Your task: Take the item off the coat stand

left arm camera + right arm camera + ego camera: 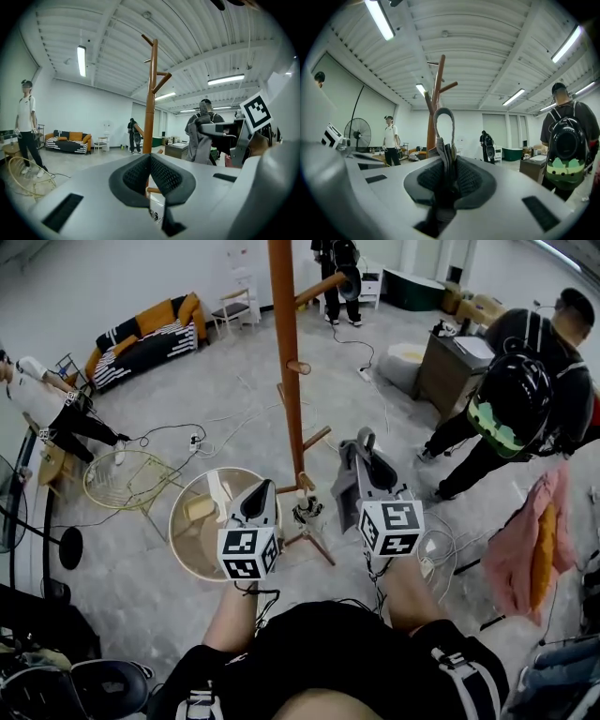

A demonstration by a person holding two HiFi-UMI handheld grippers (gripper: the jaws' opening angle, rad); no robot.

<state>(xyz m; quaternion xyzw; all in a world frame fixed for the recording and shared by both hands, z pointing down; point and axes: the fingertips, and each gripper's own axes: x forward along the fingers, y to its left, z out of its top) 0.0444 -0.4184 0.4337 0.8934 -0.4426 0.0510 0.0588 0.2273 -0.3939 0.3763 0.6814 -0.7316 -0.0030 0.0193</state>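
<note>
The wooden coat stand rises straight ahead, its pegs bare in the head view; it also shows as the coat stand and the coat stand in the gripper views. My right gripper is just right of the pole, shut on a grey fabric item. The item's strap loop stands free above the right gripper, with no peg through it. From the left gripper view the grey item hangs below those jaws. My left gripper is near the stand's base, shut and empty, as the left gripper shows.
A person with a black backpack stands at the right by a wooden desk. A round tan table and a yellow wire chair sit left of the stand. Cables cross the floor. A pink garment hangs at the right.
</note>
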